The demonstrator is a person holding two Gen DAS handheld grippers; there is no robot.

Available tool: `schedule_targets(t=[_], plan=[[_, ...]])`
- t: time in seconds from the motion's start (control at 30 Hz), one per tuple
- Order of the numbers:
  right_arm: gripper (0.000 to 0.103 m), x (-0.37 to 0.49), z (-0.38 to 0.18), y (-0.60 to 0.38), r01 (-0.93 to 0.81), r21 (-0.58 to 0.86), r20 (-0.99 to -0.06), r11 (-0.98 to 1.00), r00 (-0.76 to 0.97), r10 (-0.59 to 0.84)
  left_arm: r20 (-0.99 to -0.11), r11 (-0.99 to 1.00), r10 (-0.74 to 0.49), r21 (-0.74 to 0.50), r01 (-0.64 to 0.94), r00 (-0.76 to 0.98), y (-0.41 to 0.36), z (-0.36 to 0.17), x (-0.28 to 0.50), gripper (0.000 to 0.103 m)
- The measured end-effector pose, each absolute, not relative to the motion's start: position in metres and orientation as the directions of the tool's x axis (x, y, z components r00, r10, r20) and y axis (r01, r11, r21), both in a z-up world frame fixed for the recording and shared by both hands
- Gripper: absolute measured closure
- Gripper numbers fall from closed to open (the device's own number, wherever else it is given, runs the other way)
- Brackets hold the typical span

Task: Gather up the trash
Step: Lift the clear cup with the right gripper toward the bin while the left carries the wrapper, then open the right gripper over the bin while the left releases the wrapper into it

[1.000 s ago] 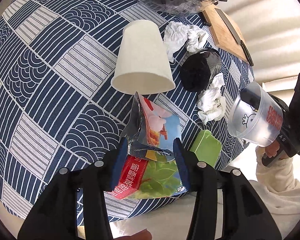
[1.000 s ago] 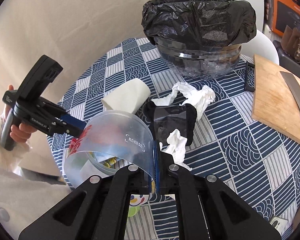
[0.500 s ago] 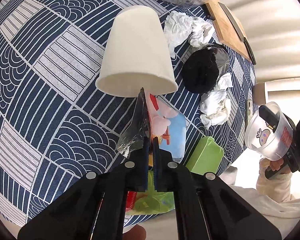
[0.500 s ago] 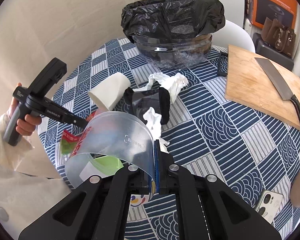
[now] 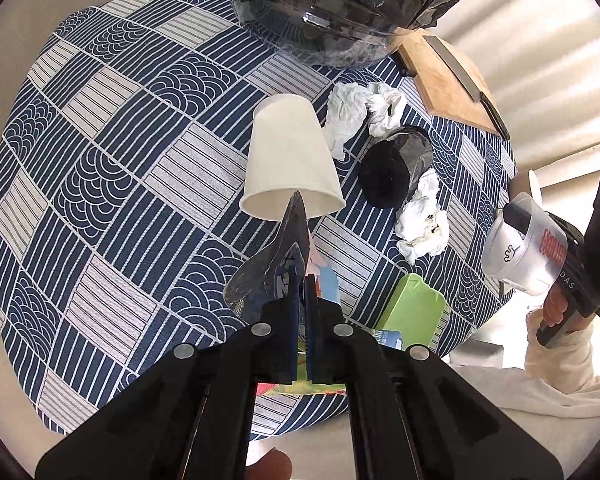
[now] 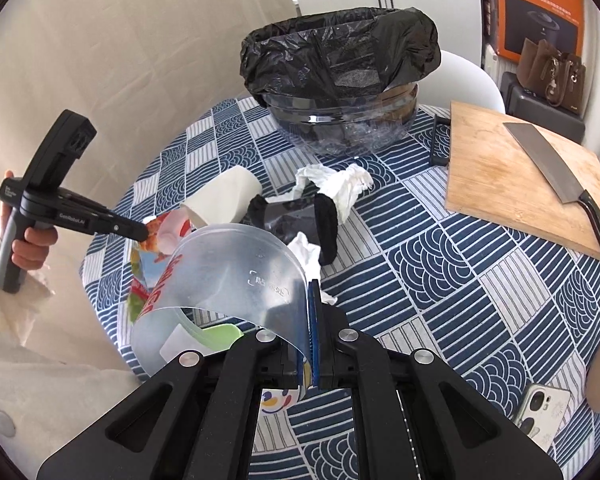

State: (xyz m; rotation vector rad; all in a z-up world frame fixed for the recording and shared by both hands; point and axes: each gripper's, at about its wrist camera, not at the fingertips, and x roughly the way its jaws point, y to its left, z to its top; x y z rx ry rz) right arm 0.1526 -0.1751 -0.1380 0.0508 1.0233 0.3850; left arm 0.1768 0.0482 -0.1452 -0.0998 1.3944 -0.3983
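Observation:
My left gripper [image 5: 303, 280] is shut on a colourful snack wrapper [image 5: 278, 264], lifted edge-on above the patterned table; the same gripper [image 6: 142, 232] and wrapper [image 6: 168, 232] show at the left of the right wrist view. My right gripper [image 6: 312, 292] is shut on the wall of a clear plastic cup [image 6: 228, 280], also seen at the right as the clear cup [image 5: 520, 252]. On the table lie a white paper cup [image 5: 288, 160] on its side, crumpled tissues [image 5: 360, 110], more tissue [image 5: 422, 224] and a black wrapped lump [image 5: 396, 168]. A bin lined with a black bag [image 6: 340, 60] stands at the far side.
A green container [image 5: 414, 312] sits by the near table edge. A wooden cutting board [image 6: 512, 176] with a cleaver [image 6: 556, 172] lies at the right. A phone [image 6: 542, 410] rests near the front right edge. A white chair [image 6: 472, 80] stands behind the bin.
The left jaws went from wide around the snack wrapper to shut on it, then rose with it off the table. The right gripper drifted with the clear cup still pinched.

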Motion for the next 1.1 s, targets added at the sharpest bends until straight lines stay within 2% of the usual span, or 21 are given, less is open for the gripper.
schedule_targets(t=[0.3, 0.67, 0.9, 1.1], plan=[[0.1, 0.164, -0.123, -0.176, -0.315, 0.23, -0.786, 0.921, 0.497, 0.366, -0.932, 0.949, -0.28, -0.232, 0.215, 0.23, 0.062, -0.103, 0.166, 0.1], [0.1, 0.194, -0.066, -0.179, -0.307, 0.114, -0.714, 0.945, 0.636, 0.293, -0.907, 0.963, -0.254, -0.206, 0.172, 0.337, 0.093, -0.058, 0.184, 0.1], [0.1, 0.236, -0.023, -0.192, -0.273, 0.094, -0.655, 0.957, 0.707, 0.266, -0.907, 0.967, -0.186, -0.102, 0.232, 0.377, 0.086, -0.023, 0.211, 0.1], [0.1, 0.277, -0.006, -0.191, -0.287, 0.105, -0.633, 0.952, 0.719, 0.287, -0.868, 0.957, -0.213, -0.093, 0.275, 0.449, 0.078, 0.013, 0.234, 0.1]])
